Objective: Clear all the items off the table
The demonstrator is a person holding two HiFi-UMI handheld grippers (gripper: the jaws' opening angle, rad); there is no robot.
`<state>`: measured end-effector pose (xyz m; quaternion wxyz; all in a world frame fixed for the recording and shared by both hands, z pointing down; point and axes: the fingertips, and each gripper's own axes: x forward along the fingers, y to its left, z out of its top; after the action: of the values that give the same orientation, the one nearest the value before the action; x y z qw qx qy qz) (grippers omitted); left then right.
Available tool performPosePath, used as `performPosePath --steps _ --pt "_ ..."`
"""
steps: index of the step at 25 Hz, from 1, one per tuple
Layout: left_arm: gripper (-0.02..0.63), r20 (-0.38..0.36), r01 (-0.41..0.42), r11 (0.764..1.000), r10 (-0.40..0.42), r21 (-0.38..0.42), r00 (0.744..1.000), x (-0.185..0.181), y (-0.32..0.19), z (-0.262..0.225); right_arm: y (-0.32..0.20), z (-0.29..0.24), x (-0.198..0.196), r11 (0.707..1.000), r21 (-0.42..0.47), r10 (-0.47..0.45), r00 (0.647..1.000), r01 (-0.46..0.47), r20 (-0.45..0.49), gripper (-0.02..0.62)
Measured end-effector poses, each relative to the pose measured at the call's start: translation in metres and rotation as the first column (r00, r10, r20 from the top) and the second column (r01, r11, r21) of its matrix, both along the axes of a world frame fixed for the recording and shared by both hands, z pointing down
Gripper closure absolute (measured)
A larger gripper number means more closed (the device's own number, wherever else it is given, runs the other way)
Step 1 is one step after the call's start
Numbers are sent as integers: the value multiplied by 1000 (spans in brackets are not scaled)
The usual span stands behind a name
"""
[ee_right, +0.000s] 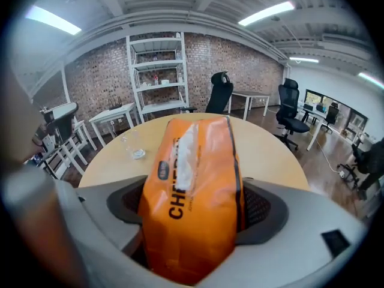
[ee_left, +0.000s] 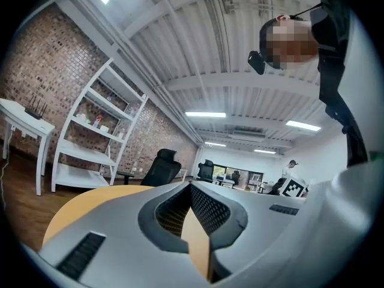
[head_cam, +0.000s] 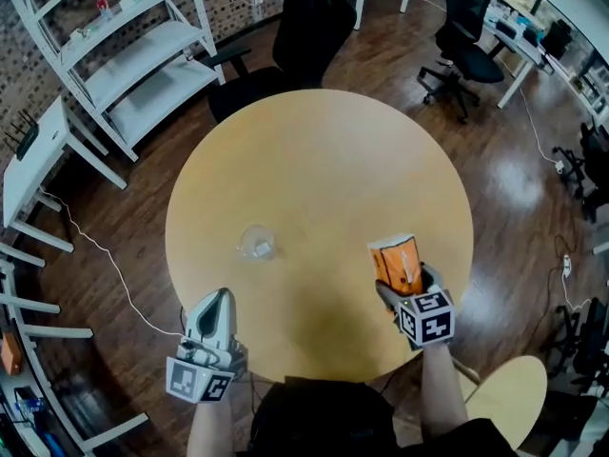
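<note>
An orange snack bag [head_cam: 395,258] stands at the near right of the round wooden table [head_cam: 314,160]. My right gripper [head_cam: 407,286] is shut on its lower part. In the right gripper view the orange bag [ee_right: 192,161] fills the gap of the right gripper [ee_right: 195,207], with both jaws pressed against its sides. A clear glass cup [head_cam: 257,243] sits left of the middle of the table, and the glass cup [ee_right: 133,144] shows beyond the bag to the left. My left gripper [head_cam: 218,303] hangs over the near left rim, shut with nothing in it; the left gripper [ee_left: 191,188] points up across the table.
A white shelf rack [head_cam: 133,55] stands at the far left, with a white desk [head_cam: 33,160] on the left. A black office chair [head_cam: 304,46] is behind the table and another chair [head_cam: 466,36] at the far right. A round wooden seat [head_cam: 514,393] is near my right arm.
</note>
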<state>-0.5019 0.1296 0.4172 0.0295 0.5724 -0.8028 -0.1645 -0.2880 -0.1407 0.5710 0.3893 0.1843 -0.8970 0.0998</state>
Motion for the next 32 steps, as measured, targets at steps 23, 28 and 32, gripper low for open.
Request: performPosePath --steps 23,28,32 --pt "604 75 -704 690 703 168 707 334 -205 -69 23 -105 486 707 145 666 721 -692 191 172" --pt "604 82 -800 575 801 170 593 445 -253 -69 34 -94 615 569 121 789 581 -814 201 172" --pt "604 81 -843 507 846 182 527 517 -289 -73 39 -98 678 491 114 829 503 -864 243 172"
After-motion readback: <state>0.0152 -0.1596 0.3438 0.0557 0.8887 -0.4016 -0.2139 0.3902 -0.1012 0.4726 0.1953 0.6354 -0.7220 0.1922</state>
